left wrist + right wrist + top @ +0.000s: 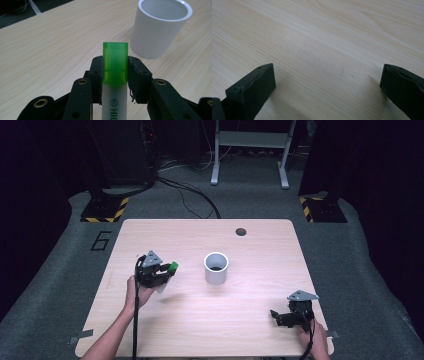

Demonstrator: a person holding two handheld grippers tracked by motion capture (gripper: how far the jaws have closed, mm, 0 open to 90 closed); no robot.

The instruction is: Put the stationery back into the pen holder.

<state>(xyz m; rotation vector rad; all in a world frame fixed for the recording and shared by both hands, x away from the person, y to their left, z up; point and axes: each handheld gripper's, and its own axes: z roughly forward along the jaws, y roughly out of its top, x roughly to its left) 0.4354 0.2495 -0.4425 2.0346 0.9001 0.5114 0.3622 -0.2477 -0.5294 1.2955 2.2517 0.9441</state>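
While I watch from the high view, my left gripper (169,269) holds a green-capped highlighter (173,266) just left of the white cup (216,268) at mid-table (200,320); I judge the job is dropping it in, so I should lift above the rim first. Along the left gripper's jaws, both pads pinch the highlighter (115,67) at the cap's base, cup (160,27) far right; I'd centre before releasing. My right gripper (327,82) rests spread wide over bare wood, near right.
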